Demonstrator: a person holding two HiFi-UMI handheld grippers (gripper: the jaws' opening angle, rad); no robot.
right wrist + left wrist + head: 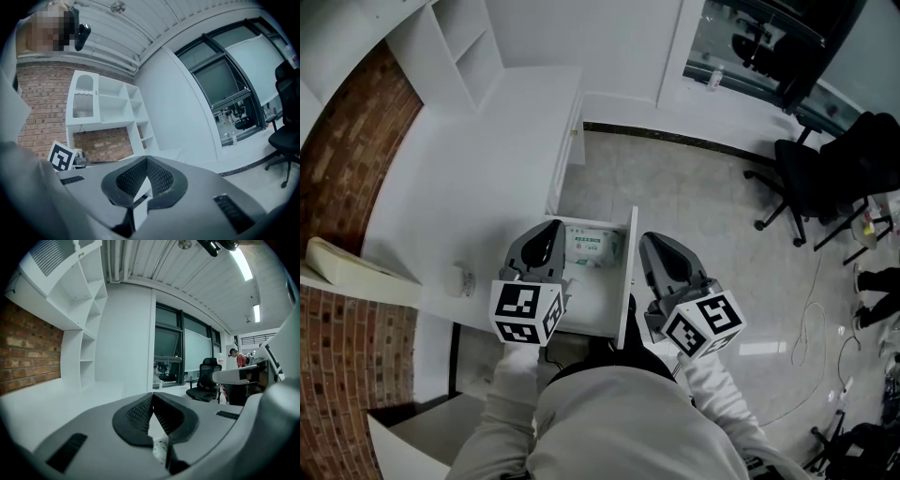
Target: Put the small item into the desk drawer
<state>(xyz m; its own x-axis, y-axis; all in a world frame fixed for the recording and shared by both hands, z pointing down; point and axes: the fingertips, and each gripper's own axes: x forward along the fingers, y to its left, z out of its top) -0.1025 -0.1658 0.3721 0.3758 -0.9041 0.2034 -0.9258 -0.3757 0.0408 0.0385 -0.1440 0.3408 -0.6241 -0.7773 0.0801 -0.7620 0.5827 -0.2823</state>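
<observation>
Two tools are held out ahead of the person, one on each side of the open desk drawer (pixel 629 281). The drawer is pulled out from the white tabletop (pixel 469 187), and its front panel stands at the three o'clock side in the head view.

The small packet (pixel 592 248), white with green print, lies flat inside the drawer at its twelve o'clock end, touching neither tool. The left tool (pixel 554 226) is raised over the drawer's nine o'clock edge, just beside the packet. In the left gripper view this tool (pixel 153 395) is clenched, its ribbed pads meeting at the tips with nothing between them. A corner of the packet (pixel 160 449) shows far below through the gap behind the tips.

The right tool (pixel 650 240) sits outside the front panel, at three o'clock of the drawer and above the grey floor (pixel 703 197). The right gripper view shows this tool (pixel 146 160) clenched too, tip to tip and empty.

On the tabletop at nine o'clock of the left tool stands a small pale object (pixel 461 279), too blurred to identify. A brick wall (pixel 347 159) runs along the tabletop's nine o'clock side. A black office chair (pixel 806 178) stands well apart at two o'clock.
</observation>
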